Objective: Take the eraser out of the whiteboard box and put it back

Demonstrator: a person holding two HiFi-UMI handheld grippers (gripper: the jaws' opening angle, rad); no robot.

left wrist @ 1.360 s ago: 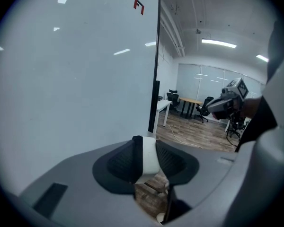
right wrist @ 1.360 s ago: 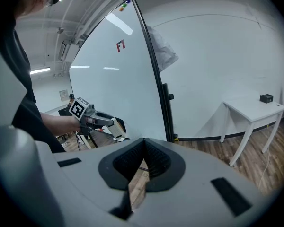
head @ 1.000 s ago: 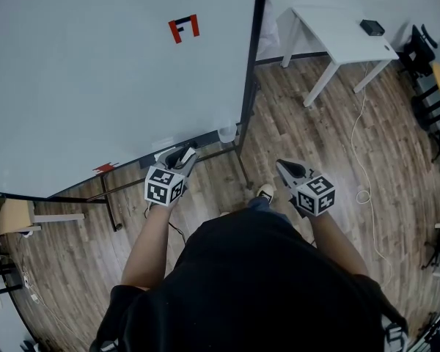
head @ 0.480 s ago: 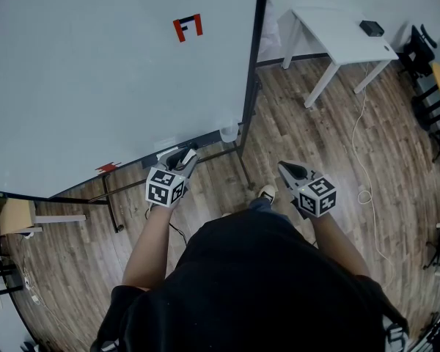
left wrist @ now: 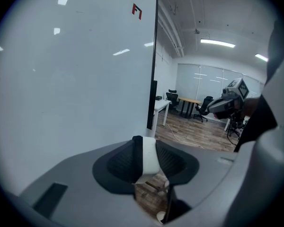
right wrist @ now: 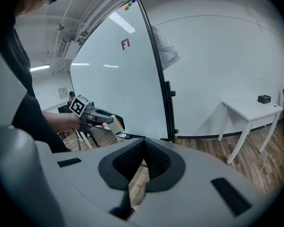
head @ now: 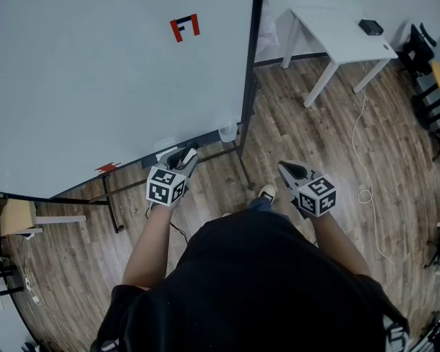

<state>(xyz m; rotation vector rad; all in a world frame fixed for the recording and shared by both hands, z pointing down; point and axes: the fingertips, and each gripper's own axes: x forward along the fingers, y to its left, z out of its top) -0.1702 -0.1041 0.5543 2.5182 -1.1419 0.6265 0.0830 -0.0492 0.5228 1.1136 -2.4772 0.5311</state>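
My left gripper [head: 186, 155] is shut on a white eraser [head: 188, 153] and held just in front of the whiteboard's [head: 95, 72] lower edge, by the grey tray [head: 205, 139] there. In the left gripper view the eraser [left wrist: 149, 155] stands upright between the dark pads, with the board filling the left side. The right gripper view shows the left gripper [right wrist: 92, 115] from the side with the eraser [right wrist: 117, 126] sticking out of it. My right gripper [head: 284, 167] hangs over the wooden floor to the right, shut with nothing in it [right wrist: 143, 157].
A clear cup [head: 228, 133] hangs at the board's bottom right corner by the black frame post [head: 251, 57]. The stand's legs [head: 242, 166] cross the floor below. A white table [head: 345, 31] with a small black box [head: 371, 27] stands at the right, and a cable [head: 363, 160] trails over the floor.
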